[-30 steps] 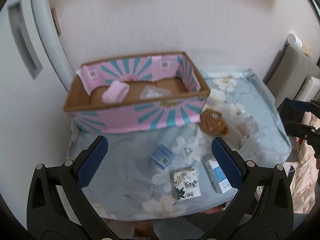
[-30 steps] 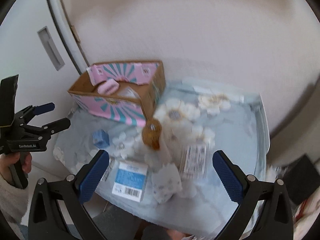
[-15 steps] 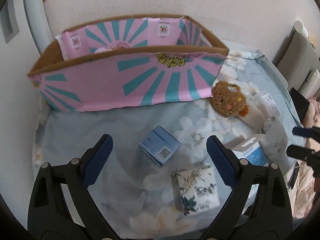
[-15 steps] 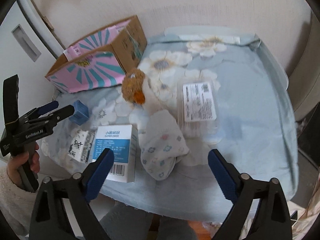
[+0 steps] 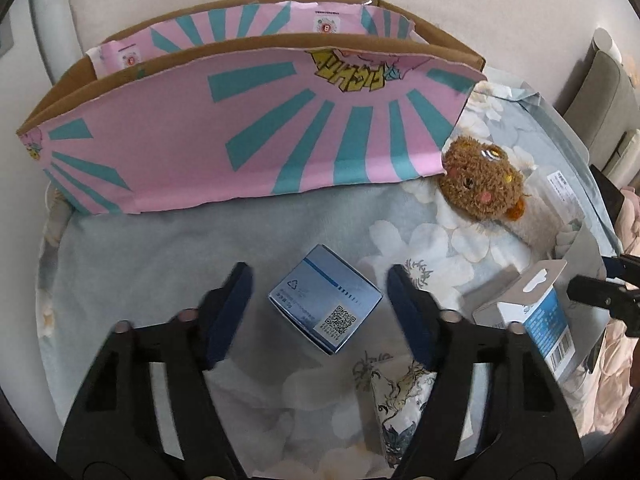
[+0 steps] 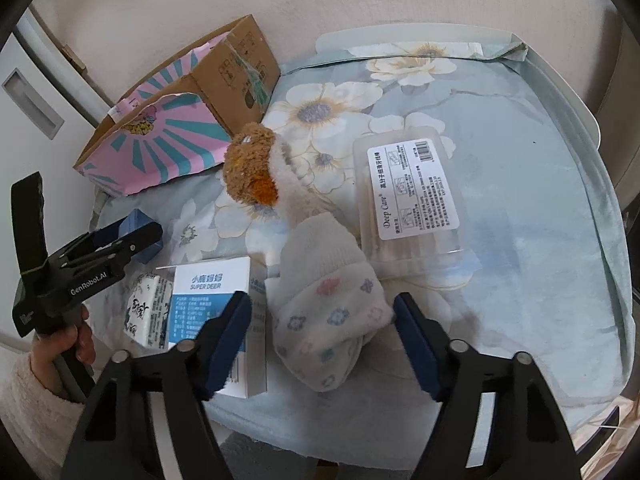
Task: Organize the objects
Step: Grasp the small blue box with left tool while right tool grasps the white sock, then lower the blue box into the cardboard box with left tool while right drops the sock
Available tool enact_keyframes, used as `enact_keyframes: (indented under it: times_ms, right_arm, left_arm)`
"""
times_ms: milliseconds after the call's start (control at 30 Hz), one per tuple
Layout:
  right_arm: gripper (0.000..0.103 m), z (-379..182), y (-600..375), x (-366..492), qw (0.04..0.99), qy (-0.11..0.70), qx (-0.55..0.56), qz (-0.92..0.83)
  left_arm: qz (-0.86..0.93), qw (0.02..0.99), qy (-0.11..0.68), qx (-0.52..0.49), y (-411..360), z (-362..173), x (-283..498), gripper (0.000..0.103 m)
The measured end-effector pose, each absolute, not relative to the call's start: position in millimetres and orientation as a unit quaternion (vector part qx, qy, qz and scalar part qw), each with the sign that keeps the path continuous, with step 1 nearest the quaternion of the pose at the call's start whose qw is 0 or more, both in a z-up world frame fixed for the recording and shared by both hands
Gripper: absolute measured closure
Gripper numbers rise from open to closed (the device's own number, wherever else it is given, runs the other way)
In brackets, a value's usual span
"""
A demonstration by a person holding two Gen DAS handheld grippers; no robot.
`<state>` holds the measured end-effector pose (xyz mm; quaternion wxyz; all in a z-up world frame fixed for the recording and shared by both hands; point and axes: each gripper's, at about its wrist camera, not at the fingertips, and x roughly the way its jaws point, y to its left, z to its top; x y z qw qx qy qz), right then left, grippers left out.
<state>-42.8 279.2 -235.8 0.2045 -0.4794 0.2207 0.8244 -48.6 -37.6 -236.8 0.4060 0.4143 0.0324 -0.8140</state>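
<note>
My left gripper (image 5: 320, 304) is closing, and the small blue box (image 5: 325, 303) lies between its pads, which do not yet touch it. My right gripper (image 6: 322, 332) is also closing around the white flowered sock (image 6: 330, 312), pads still apart from it. The pink carton (image 5: 248, 136) stands beyond the left gripper.

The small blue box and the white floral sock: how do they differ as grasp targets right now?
The small blue box is rigid, square-edged and glossy; the white floral sock is soft, rumpled and matte. The box sits alone on the cloth; the sock lies against the white and blue carton. Shared: each lies between a closing hand-held gripper's pads, left and right, not yet pinched.
</note>
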Motion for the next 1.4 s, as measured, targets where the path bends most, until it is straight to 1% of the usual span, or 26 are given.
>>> enact_keyframes:
  times_ms: [33,67,167,367,700,1100,1400]
  right_arm:
    - [0.044,-236.4,280.1,-42.9,0.206,0.223,-0.479,0.824]
    - [0.049,-237.0,281.1,-42.7,0.206,0.226,-0.478,0.823]
    - [0.058,-237.9,284.3,-41.8,0.208,0.234,-0.477,0.821]
    - [0.063,-237.4,285.0,-41.4,0.203,0.237,-0.475,0.823]
    - [0.065,-227.6,284.1,-36.1,0.2,0.239,-0.468,0.827]
    - [0.065,-180.2,287.8,-27.2,0.198,0.218,-0.45,0.843]
    - [0.065,-140.9,290.5,-38.5,0.181,0.193,-0.441,0.858]
  left_arm:
    - [-0.815,0.403,0.03,0.415,-37.5,-238.3,-49.2,0.056]
    - [-0.815,0.402,0.028,0.416,-37.2,-239.0,-49.8,0.057]
    - [-0.818,0.4,0.021,0.413,-35.8,-240.1,-49.8,0.058]
    - [-0.821,0.398,0.025,0.41,-36.9,-239.9,-47.3,0.058]
    - [-0.823,0.399,0.025,0.404,-29.4,-227.3,-43.3,0.058]
    - [-0.835,0.403,0.03,0.374,5.5,-168.2,-51.6,0.058]
    - [-0.84,0.402,0.026,0.363,23.6,-124.7,-59.3,0.058]
